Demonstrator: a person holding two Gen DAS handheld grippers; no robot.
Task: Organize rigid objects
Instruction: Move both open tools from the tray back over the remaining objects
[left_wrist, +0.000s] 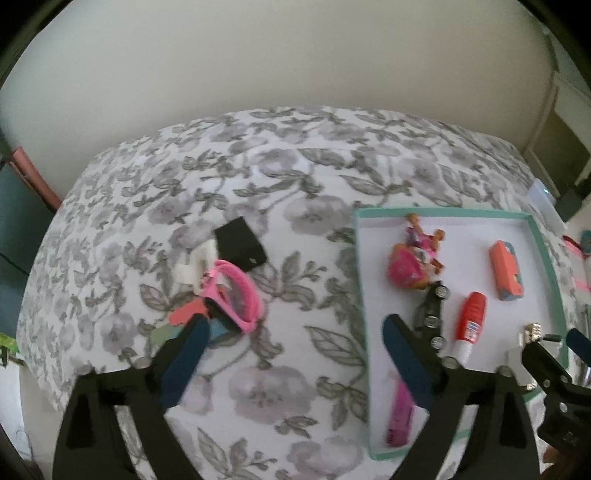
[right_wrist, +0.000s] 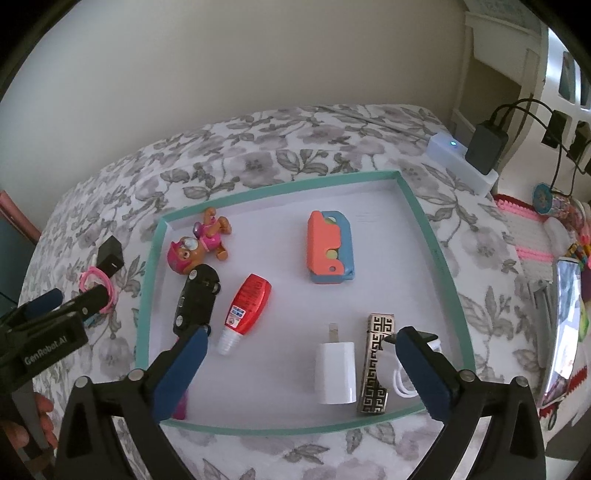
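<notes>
A teal-rimmed white tray (right_wrist: 147, 288) lies on the floral bedspread. It holds a pup toy (right_wrist: 199, 243), a black toy car (right_wrist: 195, 299), a red bottle (right_wrist: 247, 306), a coral-and-blue block (right_wrist: 328, 251), a white charger (right_wrist: 336, 373), a patterned bar (right_wrist: 376, 365), a white cable (right_wrist: 402, 380) and a pink marker (right_wrist: 181, 406). My right gripper (right_wrist: 303, 338) stands open above the tray's near half, with nothing between its fingers. My left gripper (left_wrist: 295, 328) is open over the bedspread left of the tray, its left finger close to pink goggles (left_wrist: 236, 295), a black box (left_wrist: 240, 245) and a white piece (left_wrist: 195, 264).
A white power strip (right_wrist: 461, 162) with a black adapter sits at the bed's far right corner. Pink crocheted things and a screen (right_wrist: 561, 317) crowd the right side. A hand (right_wrist: 40, 417) shows at lower left. The wall runs behind the bed.
</notes>
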